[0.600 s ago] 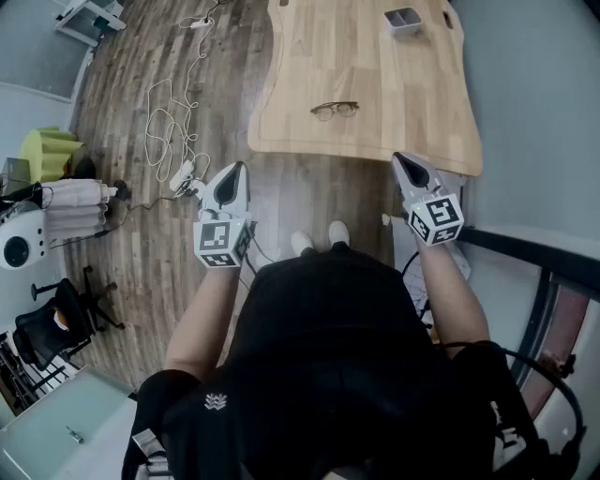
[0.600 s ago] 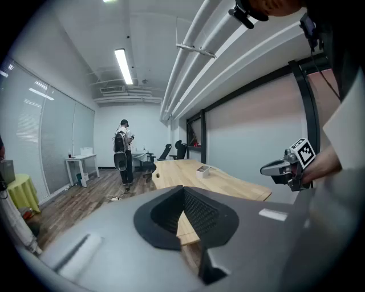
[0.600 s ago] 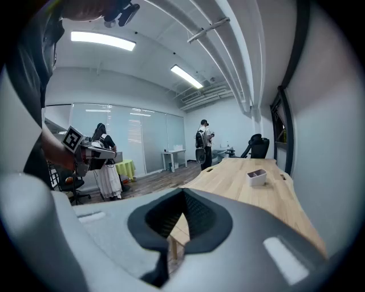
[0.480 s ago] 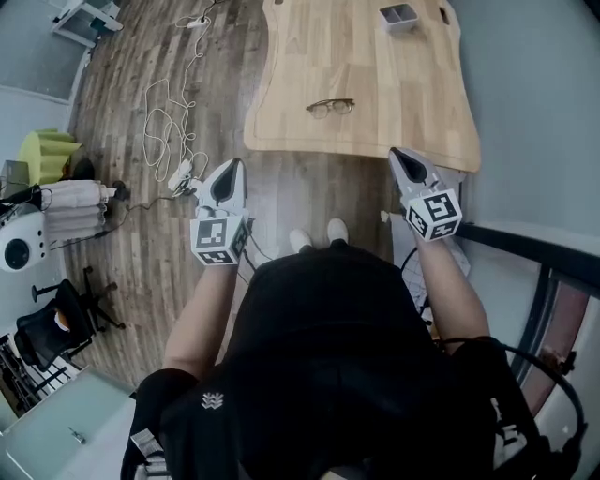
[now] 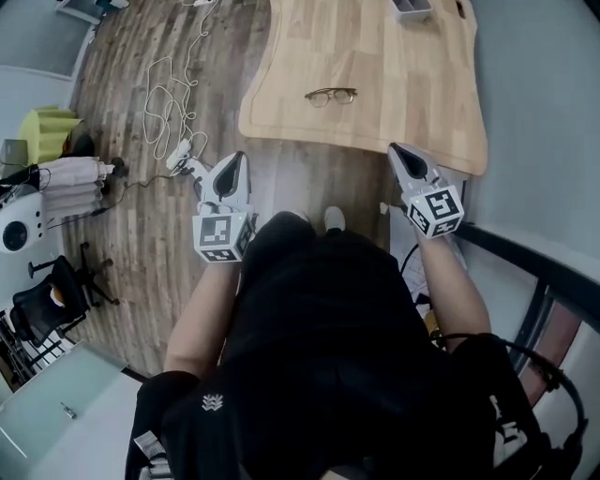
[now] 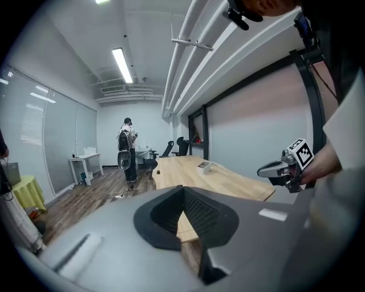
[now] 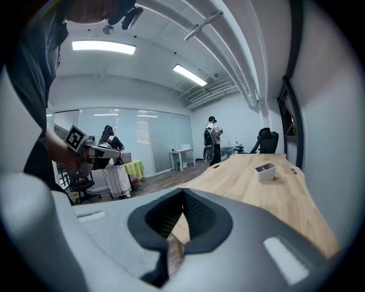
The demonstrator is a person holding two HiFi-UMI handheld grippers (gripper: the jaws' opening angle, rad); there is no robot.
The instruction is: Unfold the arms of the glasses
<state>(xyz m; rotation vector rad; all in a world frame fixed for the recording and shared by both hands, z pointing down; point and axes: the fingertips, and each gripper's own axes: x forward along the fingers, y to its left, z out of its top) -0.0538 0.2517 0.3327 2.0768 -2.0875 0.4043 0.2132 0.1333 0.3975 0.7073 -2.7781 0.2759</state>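
Glasses point(image 5: 330, 96) are seen lying flat on wooden table point(image 5: 412, 94), near its closer edge, somewhat left of middle; whether arms are folded cannot be told at this size. Left gripper point(image 5: 234, 167) is held over wood floor point(image 5: 141, 244), short of table edge, jaws pressed together, nothing gripped. Right gripper point(image 5: 405, 161) is held just before table's near right corner, jaws also fully closed, empty. Both grippers are kept well apart from glasses. Small grey tray point(image 5: 411, 6) is placed at table's far end.
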